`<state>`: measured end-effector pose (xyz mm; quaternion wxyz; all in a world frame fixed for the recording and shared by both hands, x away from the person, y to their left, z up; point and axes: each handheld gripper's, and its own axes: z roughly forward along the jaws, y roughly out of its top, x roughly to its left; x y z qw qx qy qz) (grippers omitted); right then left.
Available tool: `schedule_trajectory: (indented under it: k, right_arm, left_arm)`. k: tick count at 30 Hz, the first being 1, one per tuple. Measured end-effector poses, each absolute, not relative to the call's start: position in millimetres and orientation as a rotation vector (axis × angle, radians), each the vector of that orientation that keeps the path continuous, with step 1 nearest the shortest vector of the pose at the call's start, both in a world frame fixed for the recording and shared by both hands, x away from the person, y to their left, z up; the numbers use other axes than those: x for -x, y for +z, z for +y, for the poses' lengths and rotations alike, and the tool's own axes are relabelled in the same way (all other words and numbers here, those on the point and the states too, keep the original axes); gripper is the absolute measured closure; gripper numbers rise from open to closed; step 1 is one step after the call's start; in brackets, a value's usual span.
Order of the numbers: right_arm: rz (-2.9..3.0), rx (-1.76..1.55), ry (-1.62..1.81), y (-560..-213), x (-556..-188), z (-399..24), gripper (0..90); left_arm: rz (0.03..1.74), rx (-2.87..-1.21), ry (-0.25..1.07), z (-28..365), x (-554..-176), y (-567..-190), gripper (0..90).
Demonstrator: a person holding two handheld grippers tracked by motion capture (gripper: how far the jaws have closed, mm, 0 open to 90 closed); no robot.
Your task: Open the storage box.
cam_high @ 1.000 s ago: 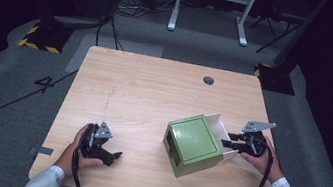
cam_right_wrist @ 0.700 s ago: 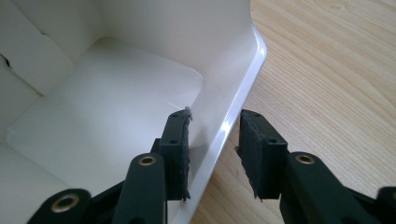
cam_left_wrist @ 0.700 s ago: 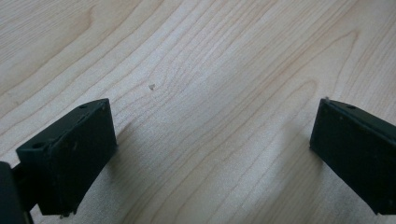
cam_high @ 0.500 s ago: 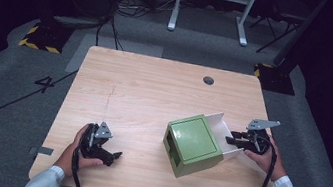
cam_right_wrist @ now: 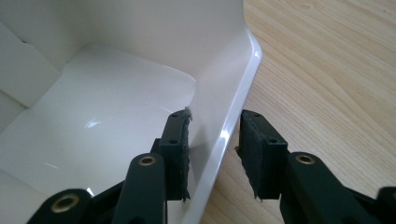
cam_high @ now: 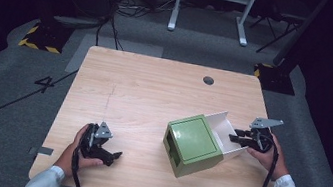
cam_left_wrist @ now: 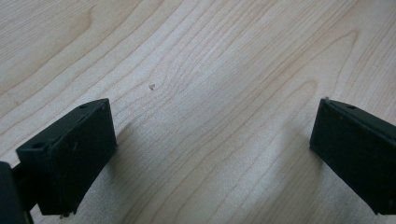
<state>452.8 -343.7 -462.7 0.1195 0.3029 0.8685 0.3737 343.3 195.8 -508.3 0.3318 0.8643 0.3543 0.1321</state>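
A green box (cam_high: 195, 141) stands on the wooden table (cam_high: 154, 91) at the front right. Its white drawer (cam_high: 220, 125) is slid out towards the right. My right gripper (cam_high: 234, 137) is at the drawer's outer end. In the right gripper view the gripper (cam_right_wrist: 215, 135) straddles the drawer's end wall (cam_right_wrist: 233, 107): one jaw is inside against the wall, the other outside with a small gap. The drawer's inside (cam_right_wrist: 116, 102) looks empty. My left gripper (cam_high: 111, 155) rests near the front left edge, open wide (cam_left_wrist: 212, 154) over bare wood.
A dark round grommet (cam_high: 208, 80) sits in the table's far right part. Beyond the table are grey carpet, cables (cam_high: 114, 24) and a white stand's legs (cam_high: 208, 9). A person's hands and white sleeves come in from the bottom.
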Motion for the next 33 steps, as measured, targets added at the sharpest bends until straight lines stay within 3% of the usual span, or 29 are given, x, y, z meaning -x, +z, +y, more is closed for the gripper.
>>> schedule_trajectory:
  k: [16, 33]
  right_arm:
    - [2.507, -0.913, 1.097, -461, -456, -351, 64.4]
    - [2.382, -0.916, 1.083, -438, -445, -367, 52.4]
  left_arm:
    - [0.926, -2.258, 0.345, 196, -343, -508, 0.5]
    - [0.926, -2.258, 0.345, 196, -343, -508, 0.5]
